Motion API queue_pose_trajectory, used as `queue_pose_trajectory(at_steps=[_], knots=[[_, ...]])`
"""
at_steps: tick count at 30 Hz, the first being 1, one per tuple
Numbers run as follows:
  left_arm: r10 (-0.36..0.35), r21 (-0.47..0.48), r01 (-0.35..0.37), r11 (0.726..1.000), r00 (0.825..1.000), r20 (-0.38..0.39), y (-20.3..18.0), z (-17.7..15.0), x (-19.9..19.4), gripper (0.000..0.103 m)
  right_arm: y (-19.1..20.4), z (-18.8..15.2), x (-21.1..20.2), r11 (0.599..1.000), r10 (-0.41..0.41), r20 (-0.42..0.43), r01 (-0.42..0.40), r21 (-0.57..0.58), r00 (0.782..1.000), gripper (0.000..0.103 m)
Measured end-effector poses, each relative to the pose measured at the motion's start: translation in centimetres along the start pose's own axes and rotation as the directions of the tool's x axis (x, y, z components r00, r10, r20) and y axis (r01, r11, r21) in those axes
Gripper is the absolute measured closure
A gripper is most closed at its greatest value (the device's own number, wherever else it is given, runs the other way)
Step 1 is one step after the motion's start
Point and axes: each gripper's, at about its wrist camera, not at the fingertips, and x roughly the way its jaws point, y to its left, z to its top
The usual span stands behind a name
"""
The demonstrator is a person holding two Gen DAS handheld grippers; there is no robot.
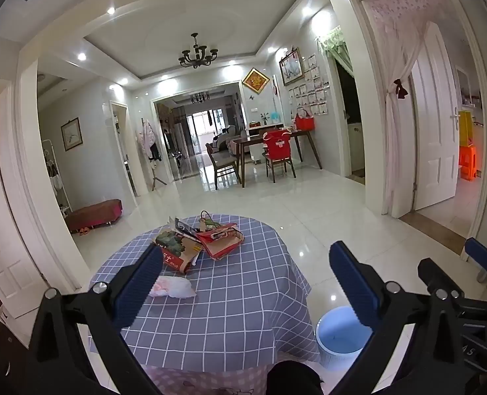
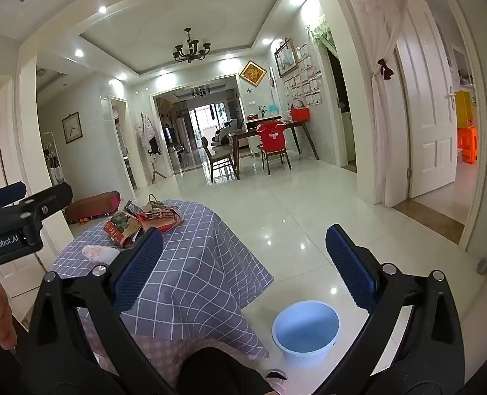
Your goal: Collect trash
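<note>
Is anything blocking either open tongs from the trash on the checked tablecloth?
Nothing visible does. Both the left tongs and right tongs are open and empty, with only bare tablecloth before the crumpled wrapper and cardboard pile.

White tiled floor (image 1: pixel 276 204) was glossy, reflecting the ceiling spots. A black chandelier (image 1: pixel 197 52) hung from the recessed ceiling. At far right of centre stood a dark wooden dining table (image 1: pixel 276 138) with chairs; one chair carried a red cover (image 1: pixel 277 144), and a red bag (image 1: pixel 305 121) sat on that table. A low maroon bench (image 1: pixel 95 214) lay at left by the wall. A white door (image 1: pixel 436 125) stood open at right, with an orange stool (image 1: pixel 469 161) beyond it.
</note>
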Motion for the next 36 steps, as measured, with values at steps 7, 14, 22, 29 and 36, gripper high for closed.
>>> queue_pose_trajectory(at_steps=[7, 14, 22, 29, 36], knots=[[-0.001, 0.002, 0.001, 1.0, 1.0, -0.01, -0.01, 0.01, 0.05, 0.004, -0.05, 0.01, 0.0, 1.0, 0.003, -0.004, -0.003, 0.008, 1.0, 0.006], [-0.002, 0.001, 0.002, 1.0, 1.0, -0.01, 0.0, 0.01, 0.05, 0.004, -0.05, 0.02, -0.03, 1.0, 0.001, -0.002, -0.001, 0.007, 1.0, 0.006], [-0.001, 0.003, 0.001, 1.0, 1.0, -0.009, 0.01, 0.03, 0.04, 0.004, -0.06, 0.03, -0.05, 1.0, 0.003, -0.002, -0.003, 0.008, 1.0, 0.006], [0.0, 0.003, 0.0, 1.0, 1.0, -0.007, 0.01, 0.03, 0.04, 0.004, -0.08, 0.01, -0.04, 1.0, 0.004, 0.0, -0.004, 0.007, 1.0, 0.006], [0.0, 0.004, 0.0, 1.0, 1.0, -0.006, -0.01, 0.03, 0.02, 0.004, -0.1, 0.02, -0.1, 1.0, 0.005, 0.002, -0.005, 0.009, 1.0, 0.006]])
